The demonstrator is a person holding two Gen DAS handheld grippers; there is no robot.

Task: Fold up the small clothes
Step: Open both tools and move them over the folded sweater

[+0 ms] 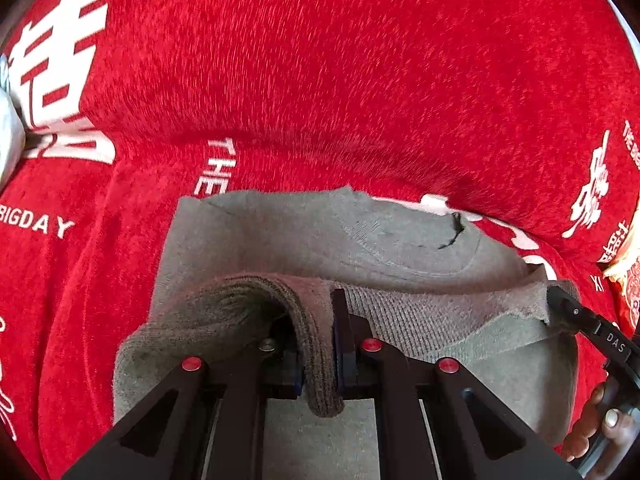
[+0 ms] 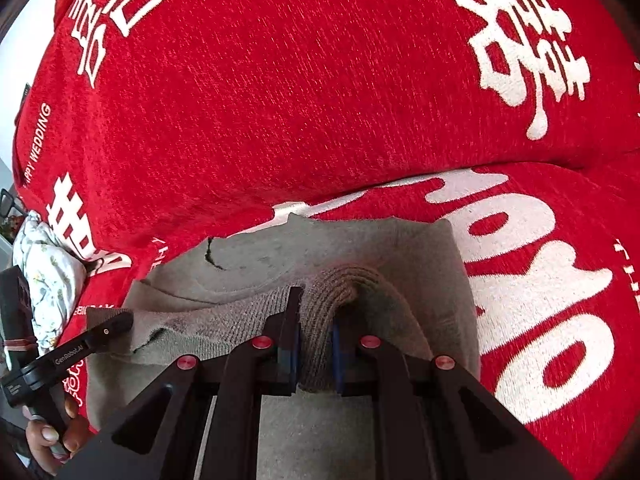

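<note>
Garment: a grey-brown small knit garment [image 1: 304, 232] lying on a red blanket [image 1: 320, 80]; its near ribbed edge is lifted and pulled across between the two tools, the rest lies flat beyond.
Left tool [image 1: 316, 344]: pressed together on a bunched fold of the ribbed edge; the fold hangs down between the blue-padded fingers [image 1: 344, 360].
Right tool [image 2: 316, 344]: likewise pinching a gathered fold of the same edge.
Left wrist view only: the right tool [image 1: 560, 304] seen from the side at the right margin, its tip clamping a corner of the garment; the lettering "DAS" on its arm; fingers of the person's right hand [image 1: 592, 428] under it; a patterned red and cream item [image 1: 628, 264] at the far right edge, kind not clear.
Right wrist view only: the left tool [image 2: 114, 326] from the side at the left margin, marked "GenRobot.AI"; the person's left hand [image 2: 52, 432] on its handle; a white floral cloth [image 2: 44, 272] beside the blanket.
Both views: a small dark tear [image 1: 454, 232] in the flat part of the garment.
Blanket writing, left wrist view: "THE", "BIGDAY", large white Chinese characters.
Blanket writing, right wrist view: "PPY WEDDING", its start cut off; large white characters; big white letters at the right, not fully legible.
</note>
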